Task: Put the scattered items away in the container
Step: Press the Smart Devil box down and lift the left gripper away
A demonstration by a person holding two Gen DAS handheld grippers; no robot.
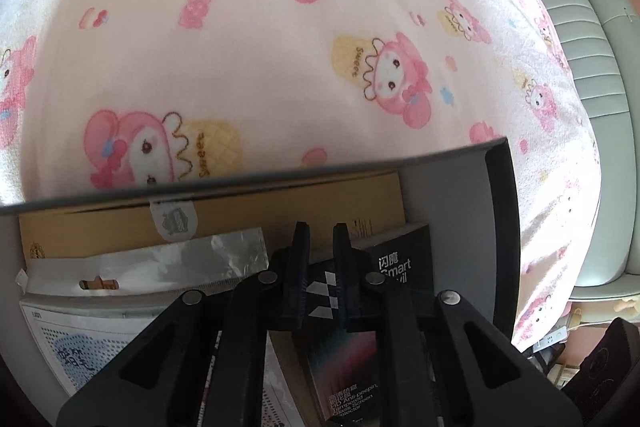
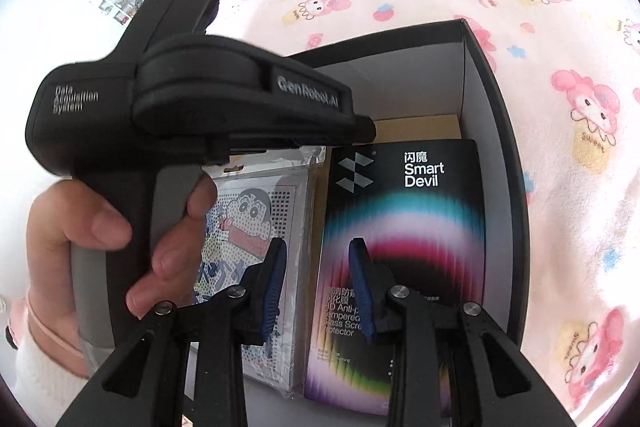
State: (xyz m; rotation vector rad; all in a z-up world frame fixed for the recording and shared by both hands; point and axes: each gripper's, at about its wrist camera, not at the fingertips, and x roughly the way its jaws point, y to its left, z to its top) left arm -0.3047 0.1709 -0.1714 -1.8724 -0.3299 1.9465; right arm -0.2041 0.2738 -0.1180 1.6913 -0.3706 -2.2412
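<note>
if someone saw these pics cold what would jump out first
Probably the black Smart Devil screen protector box with its rainbow glow, lying inside the dark open container beside a cartoon bead kit. All around lies the pink blanket printed with bunny characters. In the right wrist view a person's hand grips the left gripper's black handle over the container.

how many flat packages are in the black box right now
3 visible: the Smart Devil screen protector pack on the right, the cartoon bead-kit pack on the left, and a tan cardboard package along the far wall. More may be hidden under them.
</note>
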